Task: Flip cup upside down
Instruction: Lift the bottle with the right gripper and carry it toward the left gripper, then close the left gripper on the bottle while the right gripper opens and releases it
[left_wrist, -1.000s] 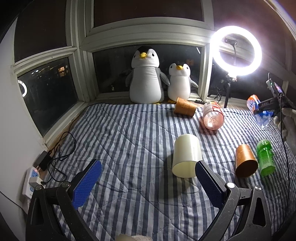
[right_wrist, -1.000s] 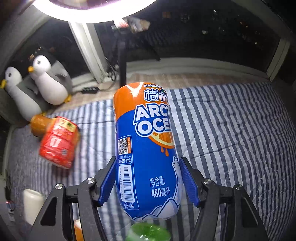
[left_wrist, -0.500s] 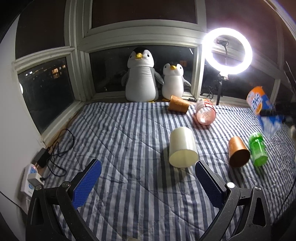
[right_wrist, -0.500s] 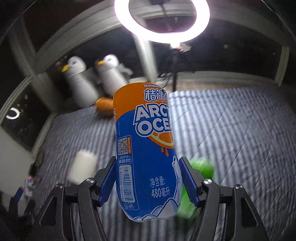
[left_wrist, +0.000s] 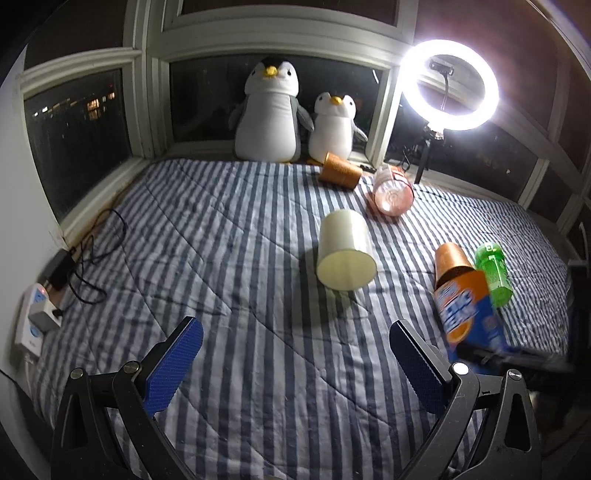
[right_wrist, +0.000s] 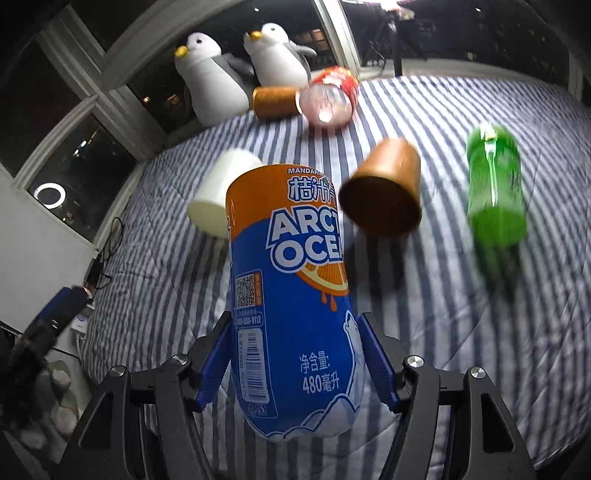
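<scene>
- I see the bedspread (left_wrist: 229, 236) in navy and white stripes.
- The cup (left_wrist: 345, 254) nearest my left side is cream.
- Two more cups (left_wrist: 452, 263) (left_wrist: 339, 171) are copper-brown.
- My right side carries a bottle (right_wrist: 291, 295) with a blue label, orange top band and white lettering.
- Another bottle (right_wrist: 495, 188) is bright green; a third (left_wrist: 392, 189) looks pinkish-red.
- The plush penguins (left_wrist: 271, 110) are grey and white with yellow beaks.
- My finger pads (left_wrist: 173, 365) are blue.
</scene>
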